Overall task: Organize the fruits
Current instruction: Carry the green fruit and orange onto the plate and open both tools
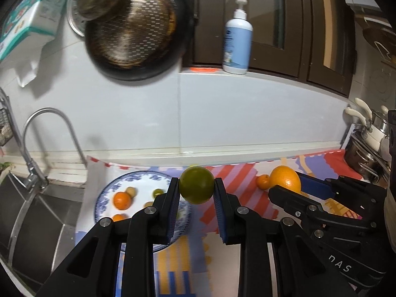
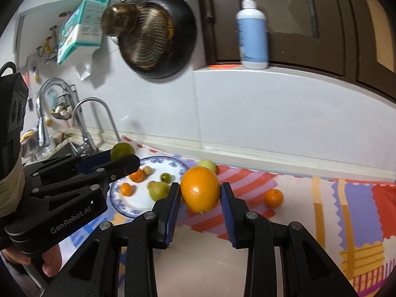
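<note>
Black linkage arms fill the bottom of both views, w/ each tool carrying a fruit. Left tool [image 1: 196,185] is pinching a green citrus [image 1: 196,185] between its blue pads, held up off the mat, just right of the blue-patterned plate [image 1: 106,193]. Right tool [image 2: 200,190] is clamped on a big orange [image 2: 200,189], also airborne, over the colourful mat [image 2: 346,198] on the counter.

Plate already has small stuff on it: two small oranges, a pear [image 2: 158,189], a little green one and a pale one, so it's probably the drop spot and the job looks maybe halfway. A small tangerine [image 2: 273,197] and a pale green fruit [image 2: 208,165] sit out on the mat.

Doing it well, imo: go in low and let go only once the fruit touches the plate, bc round fruit rolls. Aim for the bare white patch near the plate's middle/front, not on top of the pear. One tool at a time; both are close together and heading the same way.

Room: plate's left rim is near the mat edge, w/ the sink [image 1: 37,210] and faucet [image 1: 47,133] just beyond, so anything rolling off left could drop in. Right side of the mat has lots of open space; pots [image 1: 371,133] are stacked at the far right end. Wall is close behind the plate.
</note>
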A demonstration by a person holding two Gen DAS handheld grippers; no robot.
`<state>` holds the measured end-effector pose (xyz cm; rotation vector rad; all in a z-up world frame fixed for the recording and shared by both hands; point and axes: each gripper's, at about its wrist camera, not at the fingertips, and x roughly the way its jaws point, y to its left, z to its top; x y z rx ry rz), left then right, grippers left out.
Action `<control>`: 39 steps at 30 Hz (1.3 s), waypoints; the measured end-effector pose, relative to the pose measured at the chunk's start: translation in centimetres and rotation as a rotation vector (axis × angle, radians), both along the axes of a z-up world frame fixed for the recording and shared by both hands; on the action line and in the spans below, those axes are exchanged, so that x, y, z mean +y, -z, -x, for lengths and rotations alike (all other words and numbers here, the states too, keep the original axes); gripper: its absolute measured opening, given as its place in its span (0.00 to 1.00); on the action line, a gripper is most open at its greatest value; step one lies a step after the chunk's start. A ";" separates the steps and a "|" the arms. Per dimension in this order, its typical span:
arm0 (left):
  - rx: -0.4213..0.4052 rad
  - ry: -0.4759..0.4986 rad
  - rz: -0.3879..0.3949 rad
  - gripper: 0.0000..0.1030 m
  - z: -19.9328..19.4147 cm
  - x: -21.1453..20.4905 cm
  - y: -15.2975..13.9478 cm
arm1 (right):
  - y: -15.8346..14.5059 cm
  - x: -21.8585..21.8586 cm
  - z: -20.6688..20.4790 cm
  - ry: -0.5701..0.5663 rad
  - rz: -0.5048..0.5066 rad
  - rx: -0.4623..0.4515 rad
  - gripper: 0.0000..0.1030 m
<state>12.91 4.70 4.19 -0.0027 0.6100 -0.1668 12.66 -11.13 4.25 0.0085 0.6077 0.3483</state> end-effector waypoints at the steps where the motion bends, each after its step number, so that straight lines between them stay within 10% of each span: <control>1: -0.001 -0.009 -0.001 0.27 0.1 0.6 0.0 | 0.0 0.6 -0.1 -0.010 -0.001 0.000 0.33; 39: 0.226 -0.133 -0.065 0.27 -7.8 13.5 10.9 | 9.4 15.7 -12.8 -0.290 0.115 0.194 0.33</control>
